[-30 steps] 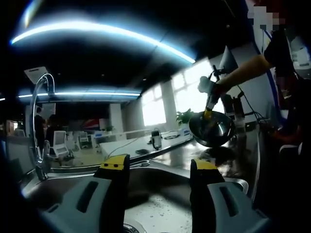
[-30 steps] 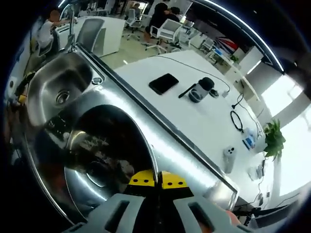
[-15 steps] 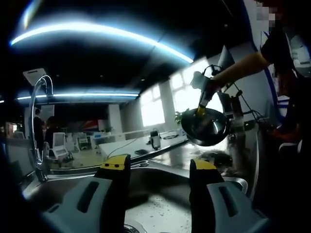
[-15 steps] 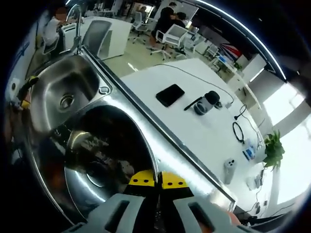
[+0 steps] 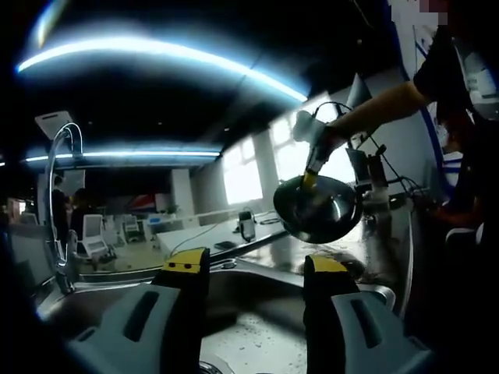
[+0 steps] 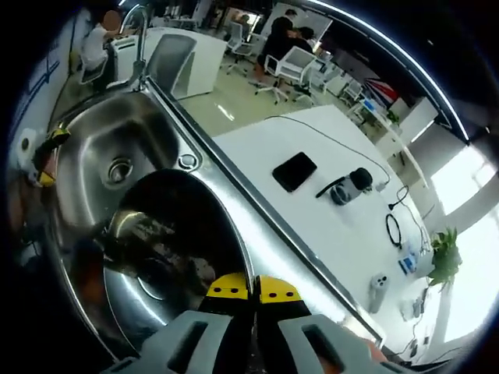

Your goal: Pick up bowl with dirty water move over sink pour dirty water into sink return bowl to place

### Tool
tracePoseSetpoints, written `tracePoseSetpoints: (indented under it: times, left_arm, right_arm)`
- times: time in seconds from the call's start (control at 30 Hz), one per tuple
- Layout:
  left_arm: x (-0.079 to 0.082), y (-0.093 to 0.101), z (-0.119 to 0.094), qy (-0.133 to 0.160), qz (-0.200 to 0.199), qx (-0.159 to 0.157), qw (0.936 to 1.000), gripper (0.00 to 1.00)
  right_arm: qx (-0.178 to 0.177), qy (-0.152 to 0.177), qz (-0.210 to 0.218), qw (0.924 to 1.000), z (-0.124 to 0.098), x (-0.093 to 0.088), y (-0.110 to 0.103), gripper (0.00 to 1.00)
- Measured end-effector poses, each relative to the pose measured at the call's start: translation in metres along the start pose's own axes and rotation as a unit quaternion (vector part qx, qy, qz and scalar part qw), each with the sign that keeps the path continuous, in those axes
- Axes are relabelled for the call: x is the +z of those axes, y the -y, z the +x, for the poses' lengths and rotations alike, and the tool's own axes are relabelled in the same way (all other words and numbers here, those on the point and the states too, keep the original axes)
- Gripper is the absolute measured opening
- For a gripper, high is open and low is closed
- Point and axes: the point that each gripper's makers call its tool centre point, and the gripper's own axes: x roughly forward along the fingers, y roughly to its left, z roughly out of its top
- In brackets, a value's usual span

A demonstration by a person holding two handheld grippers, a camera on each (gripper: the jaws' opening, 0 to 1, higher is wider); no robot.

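Now, in the left gripper view, the bowl [image 5: 316, 209] hangs at right of centre above the wet steel counter [image 5: 312, 251], a shiny, dark metal bowl tilted so its rounded underside faces the camera. The right gripper [image 5: 311, 173] pinches its upper rim from above, held by a person's hand [image 5: 321, 134]. The left gripper [image 5: 248, 266] rises from the bottom of the frame with its yellow-tipped jaws spread and nothing between them, over the sink [image 5: 242, 319]. A curved faucet [image 5: 56, 202] stands at left.

In the right gripper view, the right gripper [image 6: 253, 287] has its jaws pressed together on the bowl's [image 6: 168, 249] rim at lower centre; the reflective inside looks dark and streaked. The sink [image 6: 101, 148] lies upper left, a white table [image 6: 312, 195] to the right.
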Motion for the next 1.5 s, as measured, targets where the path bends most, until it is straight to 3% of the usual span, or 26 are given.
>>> tracePoseSetpoints:
  times: [0.83, 1.5]
  left_arm:
    - [0.0, 0.006, 0.0, -0.001, 0.006, -0.012, 0.9999, 0.42]
    - [-0.001, 0.009, -0.001, -0.003, 0.015, -0.018, 0.9997, 0.42]
  right_arm:
    - [0.027, 0.037, -0.057, 0.9973, 0.017, 0.084, -0.062, 0.0]
    - [0.003, 0.086, -0.115, 0.9896, 0.021, 0.148, -0.1, 0.0]
